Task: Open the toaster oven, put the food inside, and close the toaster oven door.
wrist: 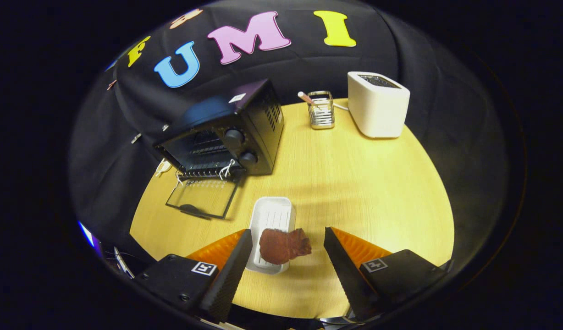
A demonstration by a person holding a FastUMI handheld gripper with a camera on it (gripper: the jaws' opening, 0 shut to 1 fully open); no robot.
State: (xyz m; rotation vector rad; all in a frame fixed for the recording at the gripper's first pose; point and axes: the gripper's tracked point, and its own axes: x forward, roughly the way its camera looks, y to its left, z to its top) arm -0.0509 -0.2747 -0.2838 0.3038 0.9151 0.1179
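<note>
I see a round wooden table (355, 183) against the black booth wall. My gripper (288, 247) hovers above it at lower centre, angled downward, fingers spread wide and holding nothing. Between them sits one brown piece of food (284, 245) on one white tray (271, 220). At upper left stands one black toaster oven (226, 130), door (203, 197) folded down open; at upper right, one white toaster (378, 103) beside one wire rack (321, 111).

Black toaster oven (226, 133), door down; brown food (284, 246) on white tray (272, 215).

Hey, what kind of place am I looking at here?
Likely a mock kitchen counter in a booth: an open toaster oven, a white toaster, and food between the open gripper fingers.
</note>
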